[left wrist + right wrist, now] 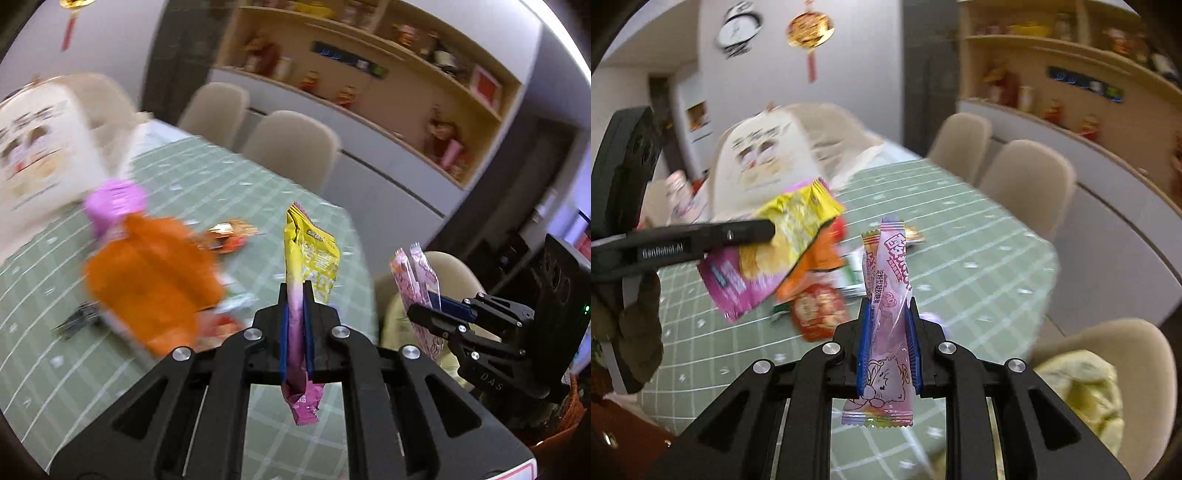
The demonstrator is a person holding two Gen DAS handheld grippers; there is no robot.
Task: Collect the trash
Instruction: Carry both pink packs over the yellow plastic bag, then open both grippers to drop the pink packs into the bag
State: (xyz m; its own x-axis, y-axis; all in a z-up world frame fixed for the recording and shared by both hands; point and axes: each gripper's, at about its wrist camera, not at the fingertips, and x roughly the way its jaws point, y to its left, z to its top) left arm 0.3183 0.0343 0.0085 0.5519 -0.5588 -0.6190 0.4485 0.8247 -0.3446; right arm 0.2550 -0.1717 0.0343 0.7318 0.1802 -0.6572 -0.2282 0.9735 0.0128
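Left gripper [295,325] jaws are clamping a yellow-purple wrapper [308,258], holding it upright at center frame, above the bench [258,192]. Right gripper [888,343] jaws are gripping a pink wrapper [886,295], also upright and lifted off the bench, center of the right wrist view. More trash is lying on the green checked cloth: orange packet [147,277] at left, red packet [820,310] left of center. White bag [40,147] is sitting upper left, blurred.
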